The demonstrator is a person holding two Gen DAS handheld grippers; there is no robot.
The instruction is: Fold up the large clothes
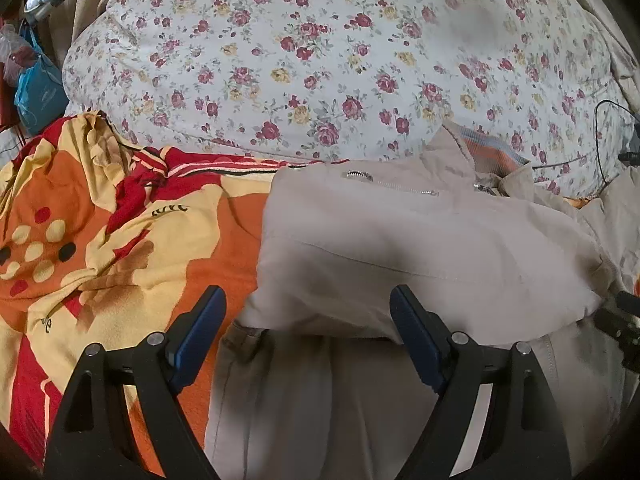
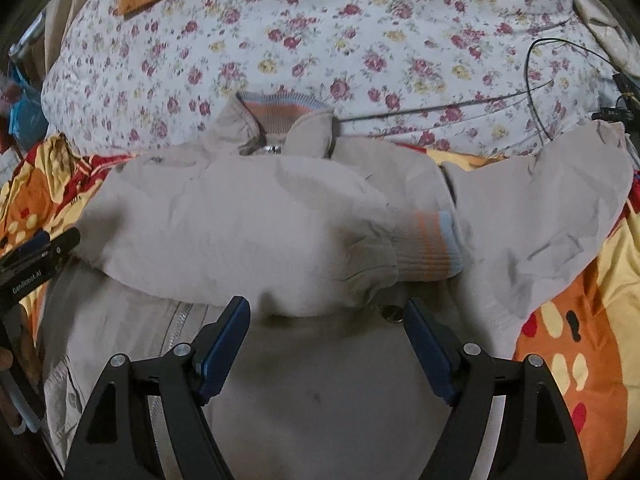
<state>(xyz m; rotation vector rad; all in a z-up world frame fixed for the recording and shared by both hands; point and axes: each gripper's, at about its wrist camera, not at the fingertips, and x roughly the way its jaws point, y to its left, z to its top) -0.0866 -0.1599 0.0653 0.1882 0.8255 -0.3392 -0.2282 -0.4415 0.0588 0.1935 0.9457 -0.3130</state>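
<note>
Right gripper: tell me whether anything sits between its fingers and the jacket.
Nothing visible does. The right gripper hangs open directly above the beige jacket, with only bare fabric between its fingers.

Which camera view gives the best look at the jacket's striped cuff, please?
The right wrist view: the striped cuff lies fully visible, folded across the beige jacket. The left wrist view shows the folded sleeve, but the cuff is not visible there.

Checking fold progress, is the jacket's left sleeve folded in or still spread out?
Folded in: the sleeve lies across the jacket chest, striped cuff at center.
</note>
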